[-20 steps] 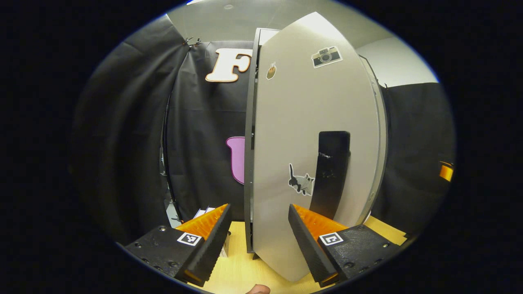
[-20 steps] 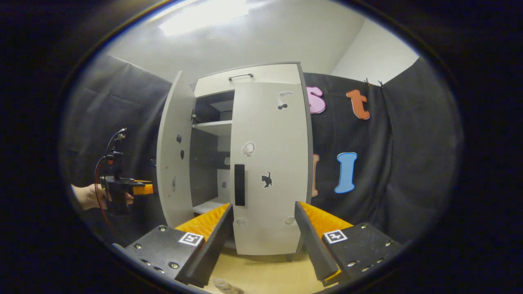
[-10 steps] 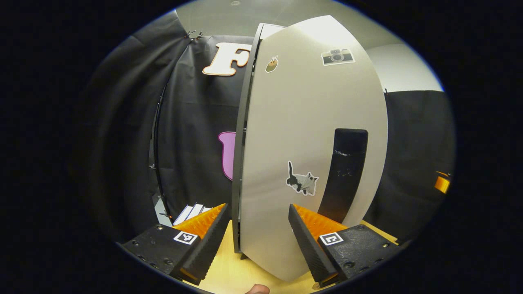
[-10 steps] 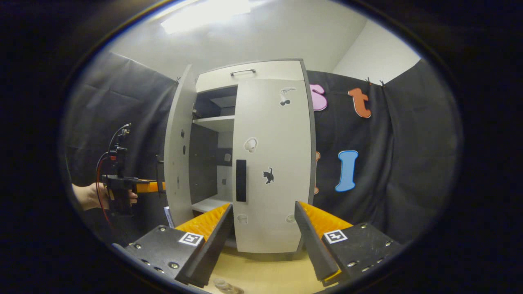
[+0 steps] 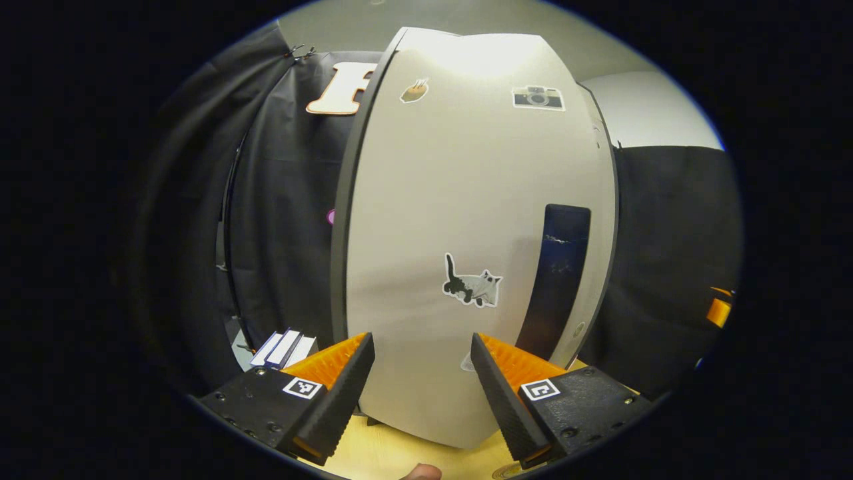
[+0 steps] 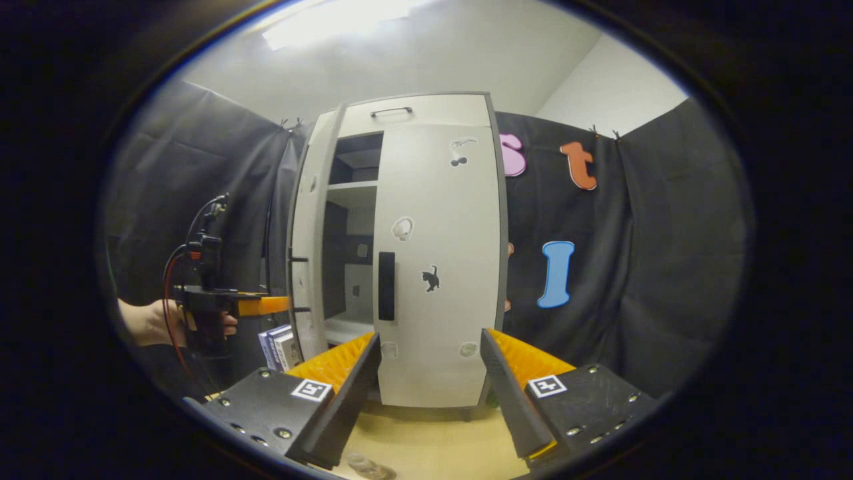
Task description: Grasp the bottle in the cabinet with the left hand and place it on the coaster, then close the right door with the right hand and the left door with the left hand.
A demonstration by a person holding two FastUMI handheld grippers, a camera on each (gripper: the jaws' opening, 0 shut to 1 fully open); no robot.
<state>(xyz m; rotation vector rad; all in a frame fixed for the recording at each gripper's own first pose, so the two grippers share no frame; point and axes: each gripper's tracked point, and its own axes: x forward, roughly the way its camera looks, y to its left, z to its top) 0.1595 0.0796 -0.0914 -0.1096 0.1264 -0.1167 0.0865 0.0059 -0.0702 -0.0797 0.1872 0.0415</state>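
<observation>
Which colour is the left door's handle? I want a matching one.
Black, best seen in the left gripper view: the handle on the pale grey left door.

Left gripper [image 5: 420,393] and right gripper [image 6: 430,400]: black screwed finger mounts bearing square black-and-white markers; red and black cables loop above the left gripper's body.

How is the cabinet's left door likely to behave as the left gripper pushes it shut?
The left door looks like a flat, rigid panel, so it should swing on its hinges rather than flex. Its smooth face may let the left gripper, jaws open, slide sideways. The tall cabinet looks unlikely to tip under a light push.
</observation>
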